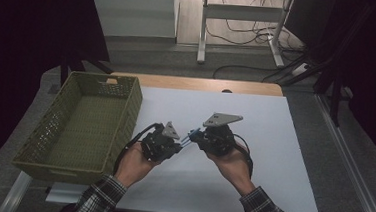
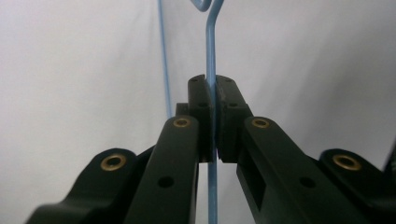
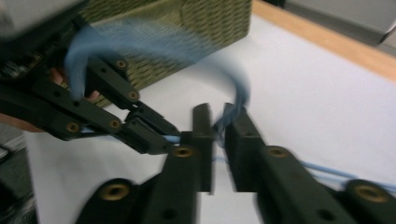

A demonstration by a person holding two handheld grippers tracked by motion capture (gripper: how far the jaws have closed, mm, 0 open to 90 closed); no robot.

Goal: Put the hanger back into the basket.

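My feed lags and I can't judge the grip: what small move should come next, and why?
Probably close the right gripper: its jaws stand slightly apart around the thin blue wire, which the left gripper already clamps above the white tabletop.

Dim, dark-edged high view; sharp left gripper view; motion blur in right.

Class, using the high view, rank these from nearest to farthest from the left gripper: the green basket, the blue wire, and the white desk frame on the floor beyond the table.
1. The blue wire, pinched in the left gripper, just to its right.
2. The green basket, to its left at the table's edge.
3. The white desk frame, far beyond the table, at the top.
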